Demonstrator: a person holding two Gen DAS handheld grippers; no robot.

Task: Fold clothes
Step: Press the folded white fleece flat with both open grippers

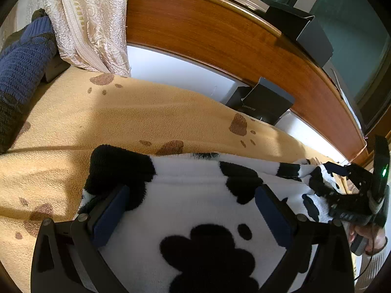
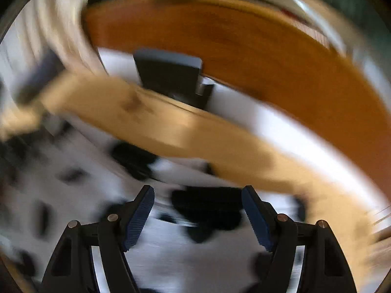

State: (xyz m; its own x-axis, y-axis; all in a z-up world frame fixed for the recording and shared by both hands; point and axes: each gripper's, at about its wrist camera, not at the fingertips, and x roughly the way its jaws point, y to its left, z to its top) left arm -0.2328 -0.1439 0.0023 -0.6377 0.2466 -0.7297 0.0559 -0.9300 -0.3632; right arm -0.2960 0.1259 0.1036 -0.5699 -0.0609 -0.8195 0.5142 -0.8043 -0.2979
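Observation:
A white fleece garment [image 1: 195, 210] with black paw prints lies on the tan blanket [image 1: 122, 117]. My left gripper [image 1: 193, 190] stands open over it, its blue pads [image 1: 110, 217] wide apart and low on the fleece, nothing pinched. At the right edge of the left wrist view a hand [image 1: 366, 239] holds my right gripper [image 1: 334, 180] at the garment's right end. The right wrist view is motion-blurred. There my right gripper [image 2: 199, 195] is open above the same fleece [image 2: 171, 256], with a black patch between its fingers and no fabric gripped.
A wooden headboard [image 1: 220, 31] curves along the back, with a white strip [image 1: 176, 70] below it. A dark box [image 1: 264, 102] leans there. A blue knitted garment [image 1: 22, 66] and a cream curtain [image 1: 90, 19] lie at the left.

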